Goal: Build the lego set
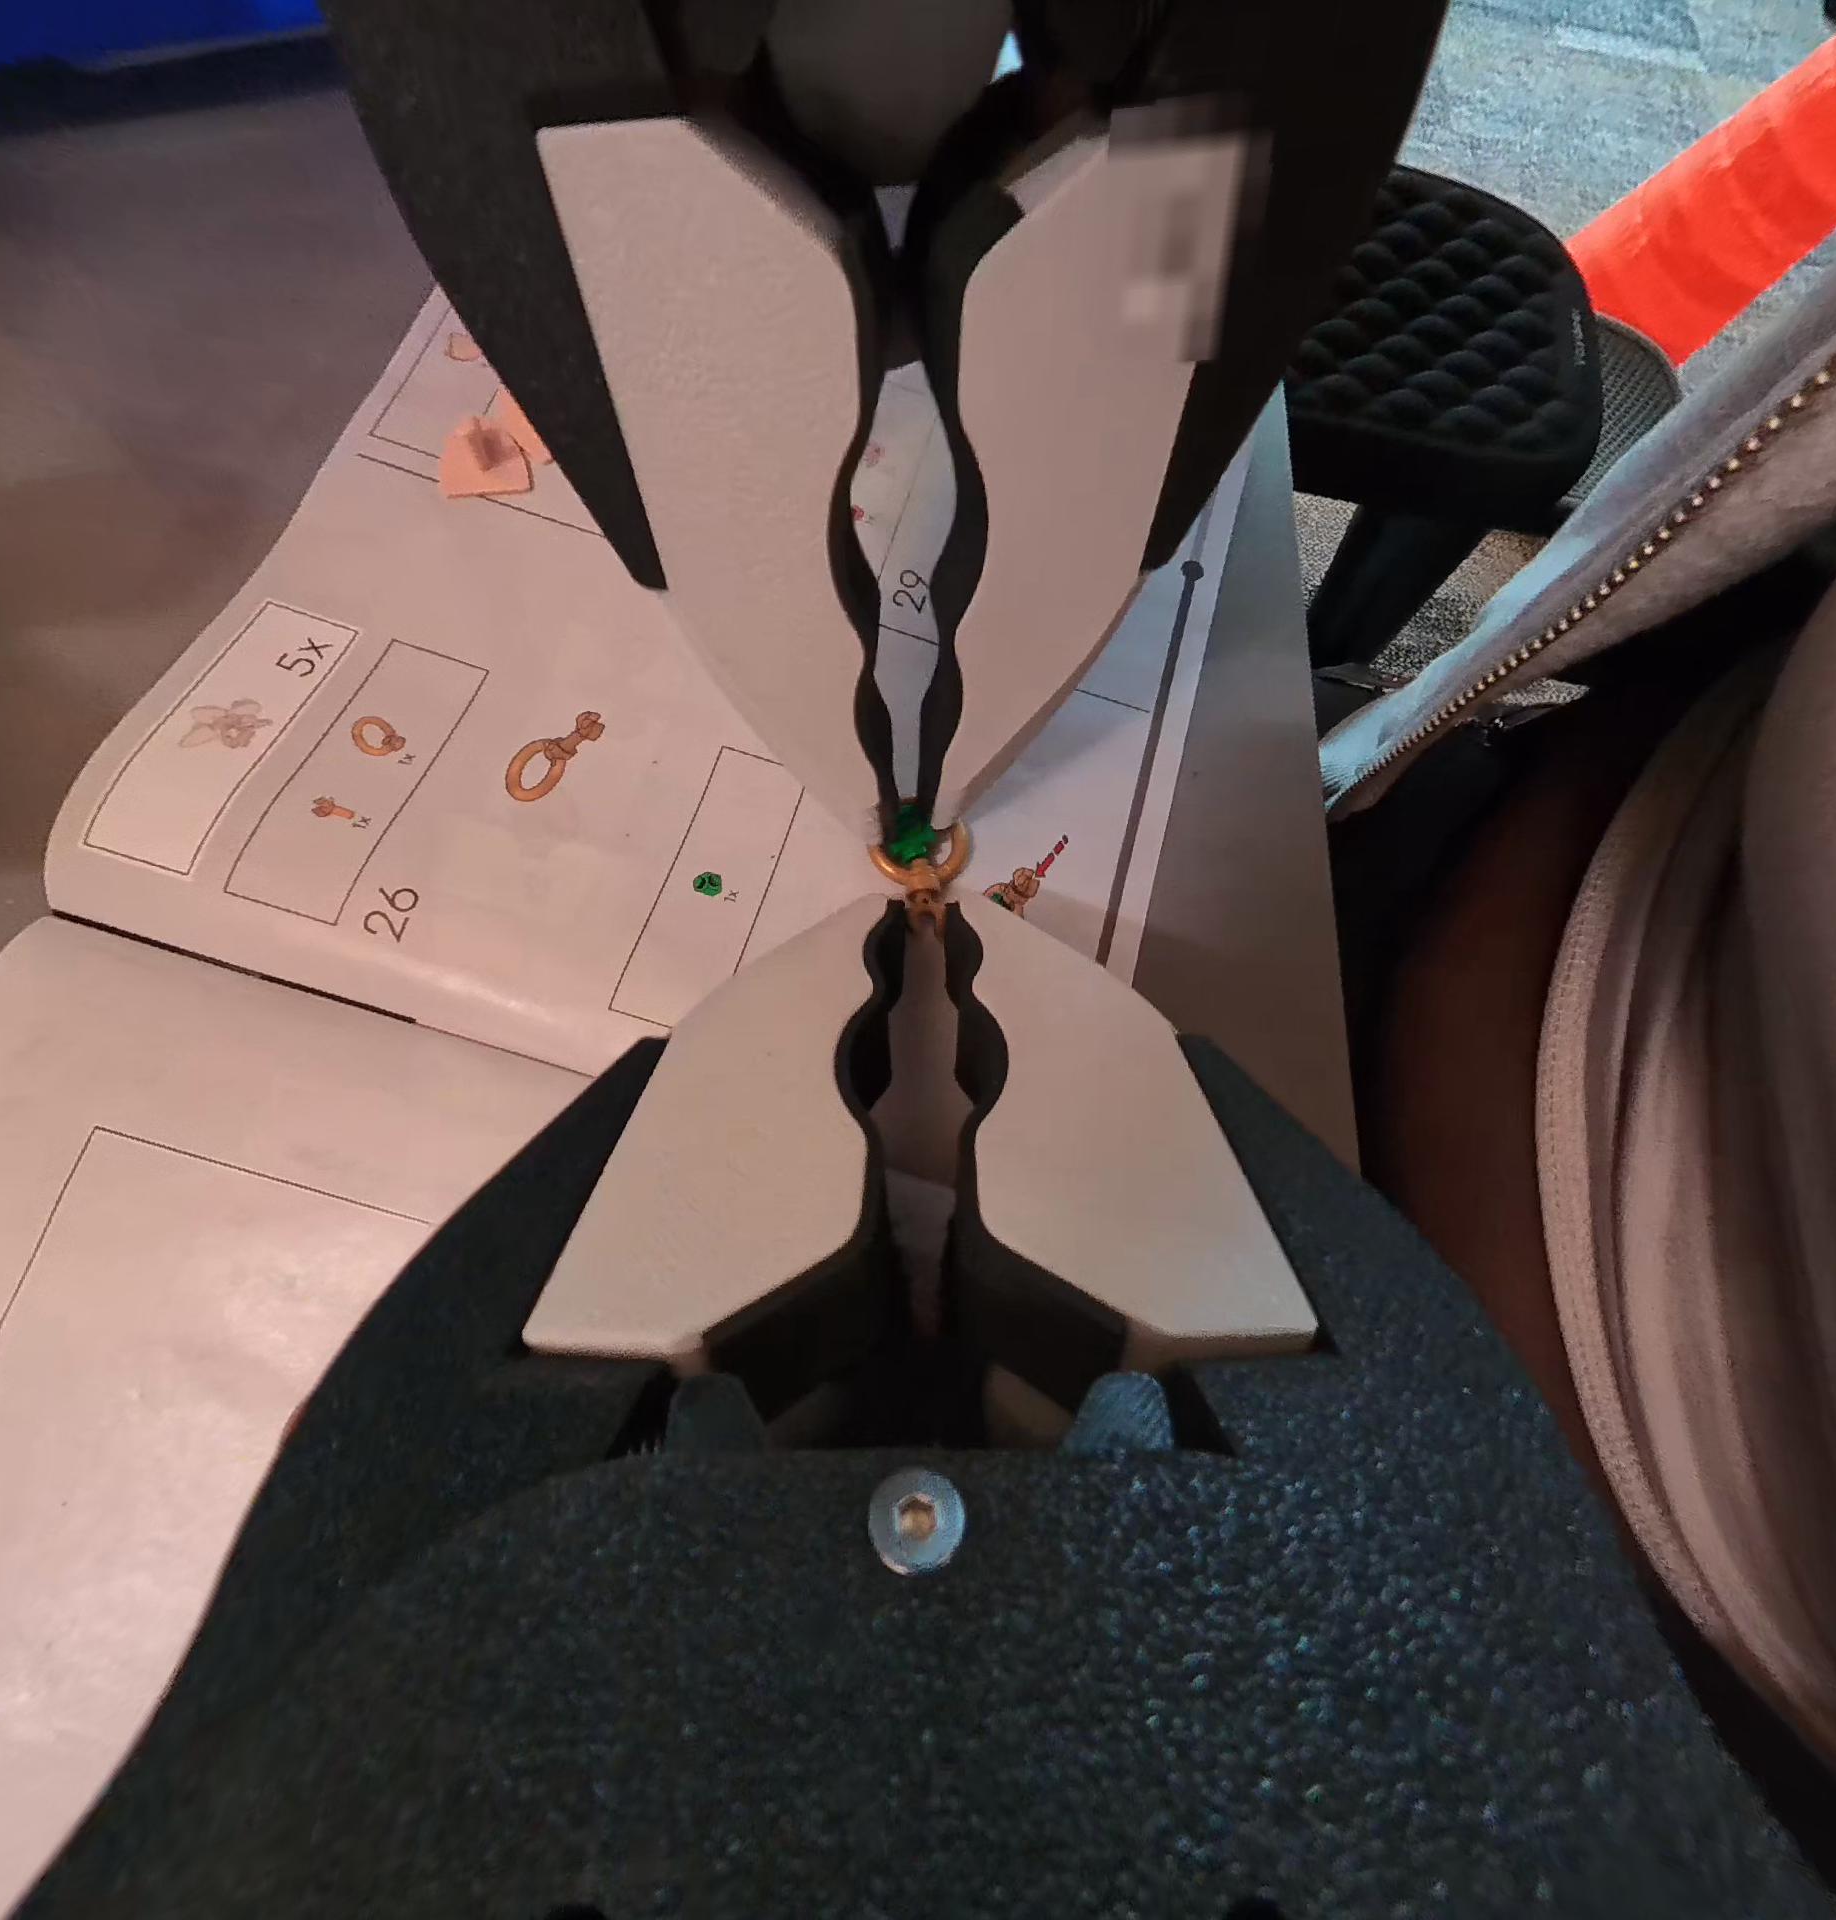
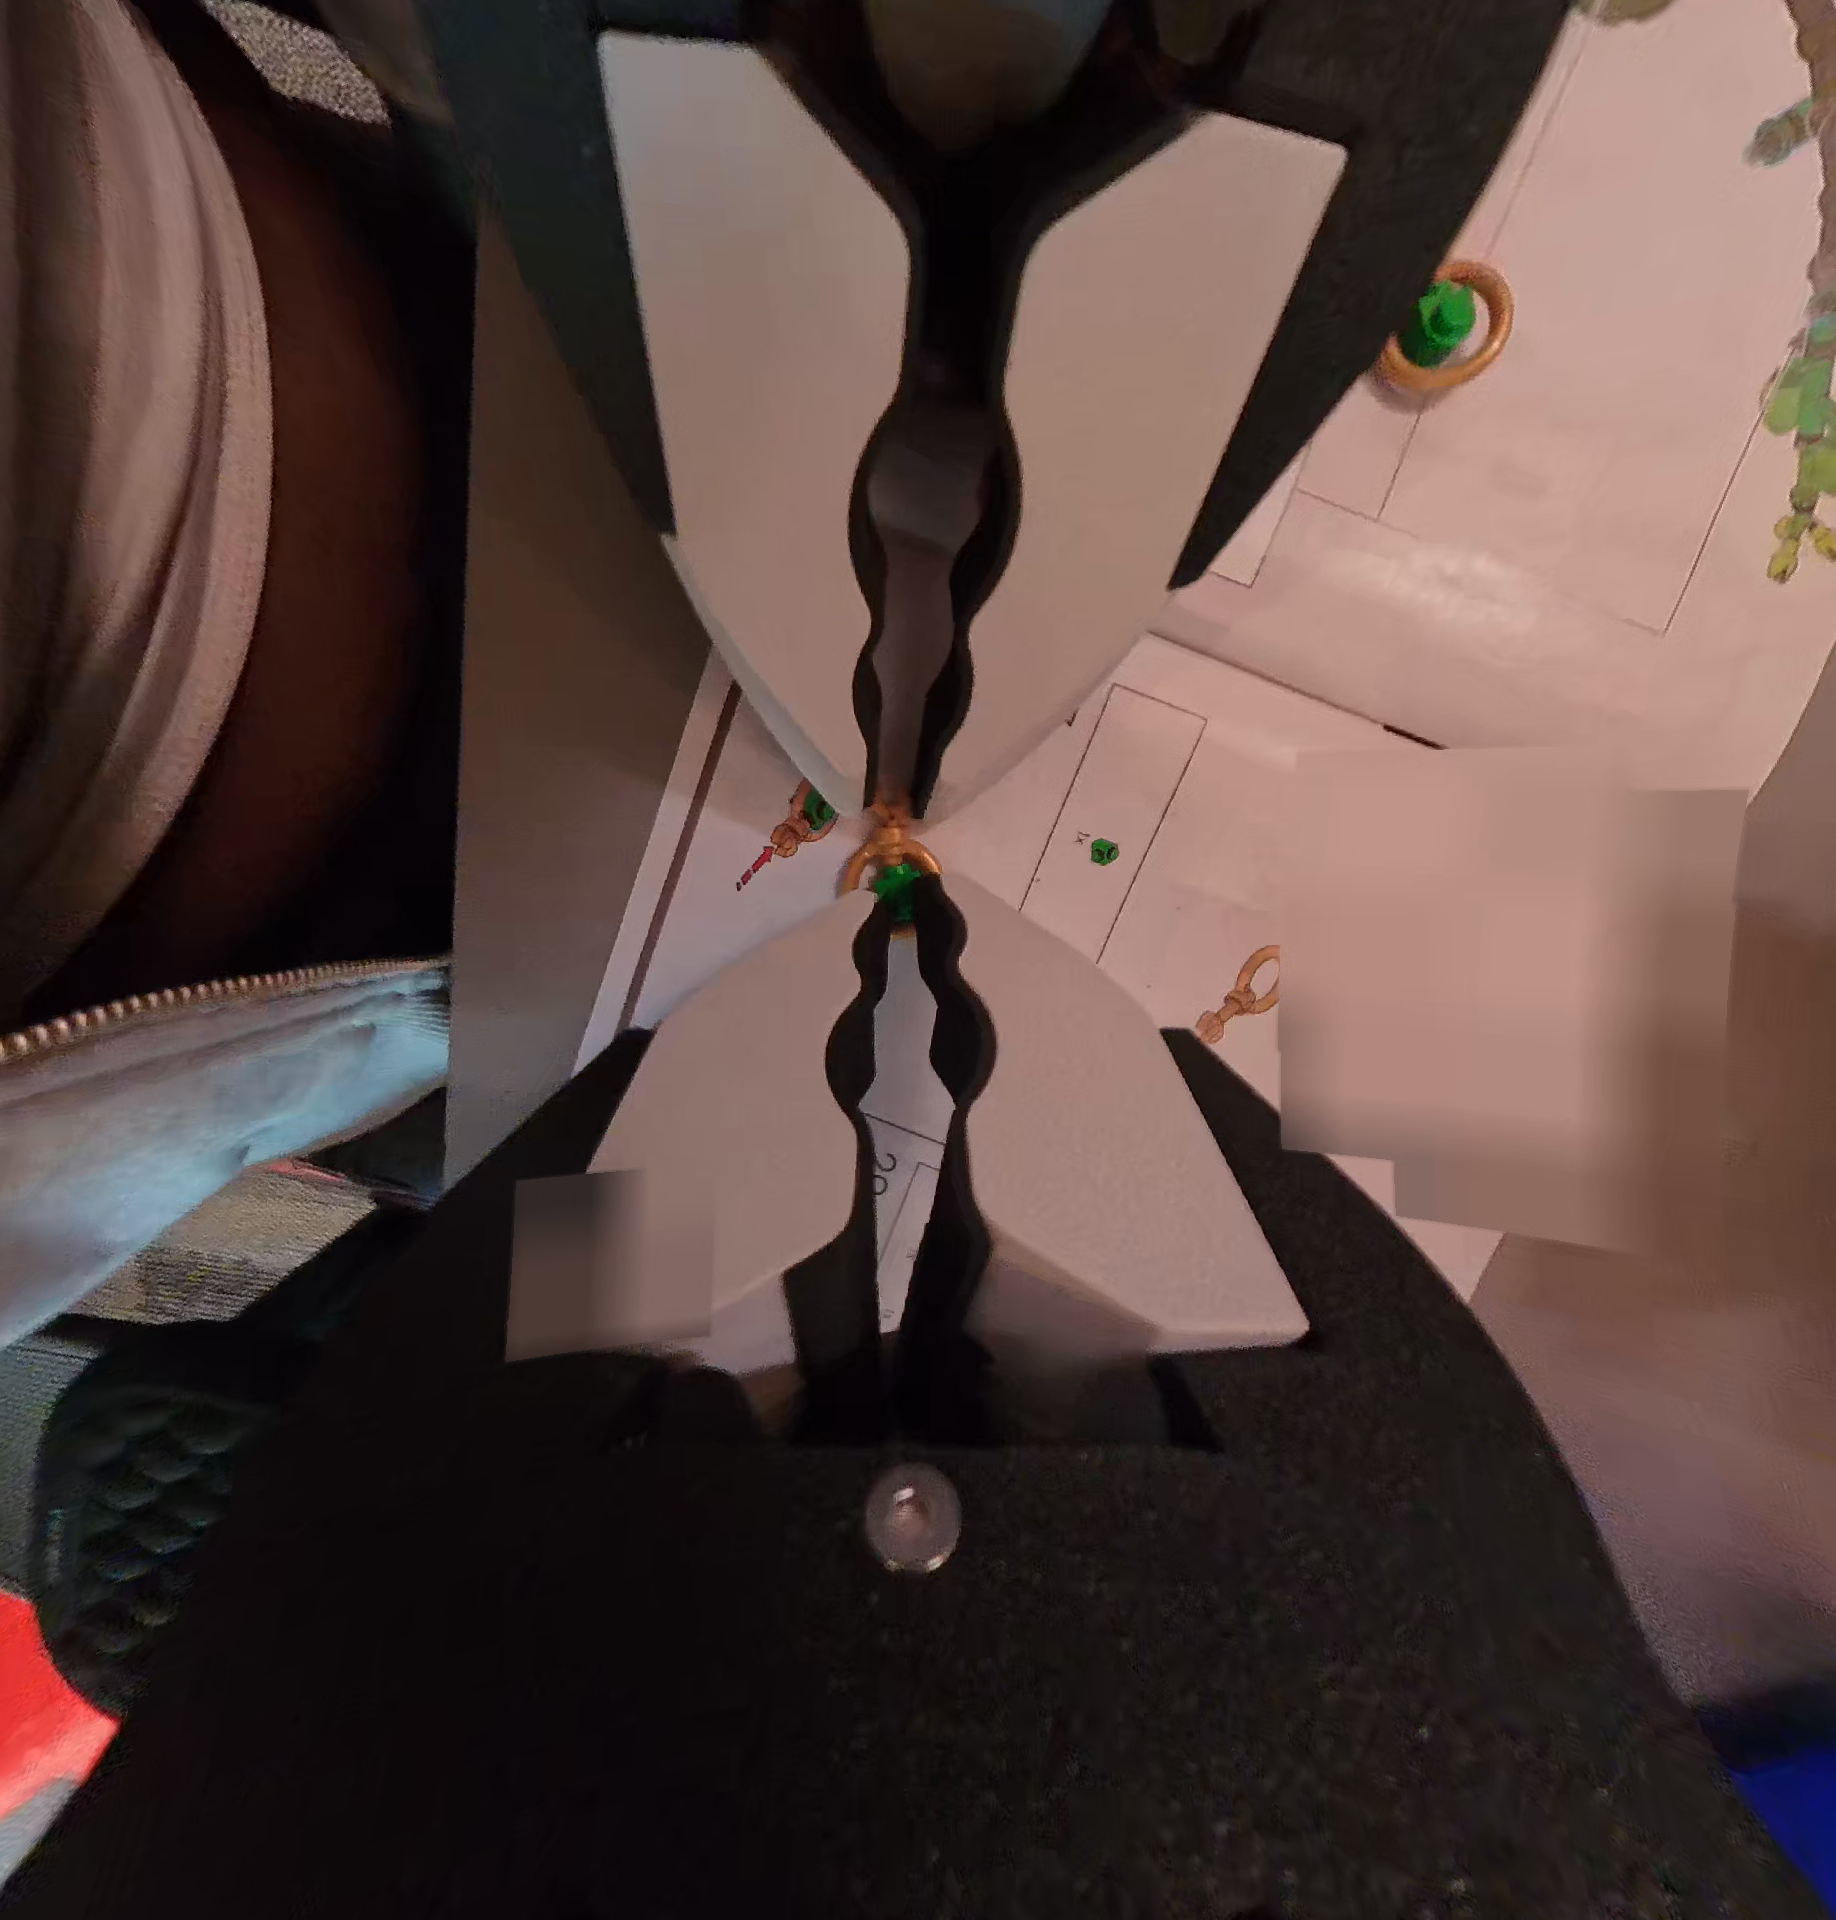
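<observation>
Left claw (image 1: 922, 914) pinching stem of gold ring piece (image 1: 919, 862), right claw (image 2: 898, 904) pinching small green piece (image 2: 893, 888) set inside ring, tip to tip above open instruction booklet (image 1: 457, 831) near table (image 1: 1298, 831) edge.

Through the left wrist view I see my left gripper (image 1: 919, 920) at the bottom, jaws pinched on the stem of a small gold ring piece (image 1: 916, 868). The right gripper (image 1: 909, 816) comes in from the top, tip to tip with mine, jaws closed on a tiny green piece (image 1: 910, 831) that sits at the ring's opening. Both pieces touch. Below them lies the open instruction booklet (image 1: 394, 852) on the grey bench (image 1: 166, 416), pages curved up at the fold. A pink piece (image 1: 485, 452) rests on the far page. At right, a person's grey zipped jacket (image 1: 1672, 499), a black chair (image 1: 1454, 343) and an orange object (image 1: 1724, 197) behind.
</observation>
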